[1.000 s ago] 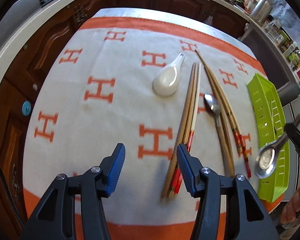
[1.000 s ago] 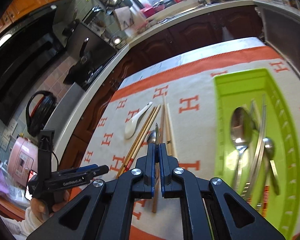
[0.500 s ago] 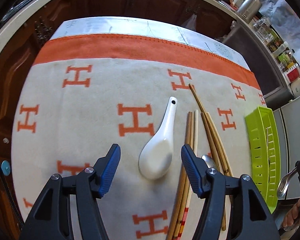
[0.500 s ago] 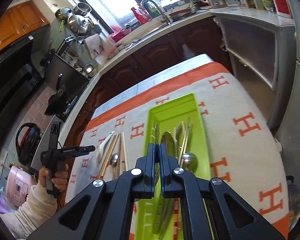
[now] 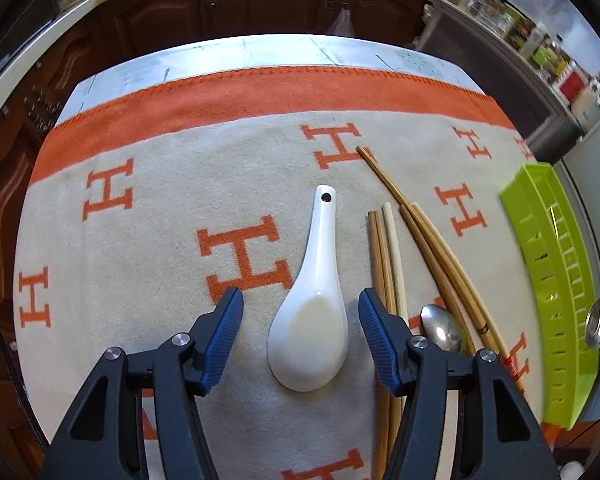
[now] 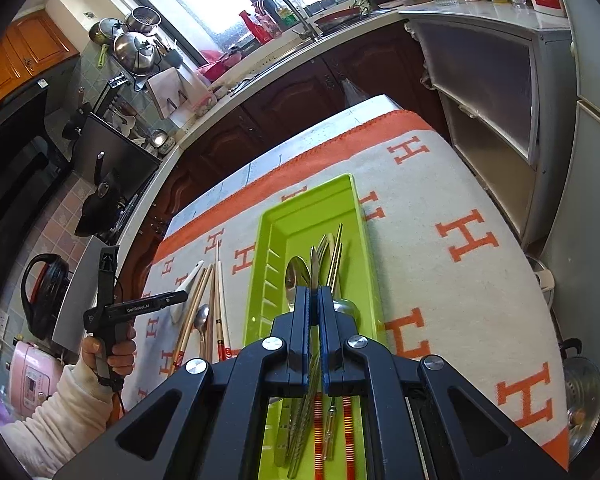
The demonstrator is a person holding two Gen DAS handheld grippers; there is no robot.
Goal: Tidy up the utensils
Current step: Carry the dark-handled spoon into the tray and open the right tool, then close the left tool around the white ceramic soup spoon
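Note:
A white ceramic spoon (image 5: 308, 332) lies on the H-patterned cloth, bowl toward me. My left gripper (image 5: 301, 300) points down over it. Its jaws are closing, with the bowl between the blue pads and a gap on each side. My right gripper (image 6: 314, 296) is shut on the thin handle of a metal spoon (image 6: 314, 266), held above the green tray (image 6: 276, 232). That spoon's bowl (image 5: 598, 320) shows at the right edge of the left wrist view. Right of the white spoon lie wooden chopsticks (image 5: 384, 264) and another metal spoon (image 5: 442, 330).
The tray holds several pieces of metal cutlery and red-banded chopsticks. A person's hand in a cream sleeve (image 6: 108, 352) holds the left tool. Dark cabinets and a counter run past the table's far edge. Bare cloth lies right of the tray (image 6: 460, 260).
My left gripper has moved from over the chopsticks to over the white spoon. My right gripper has carried the metal spoon rightward from above the chopsticks to above the green tray.

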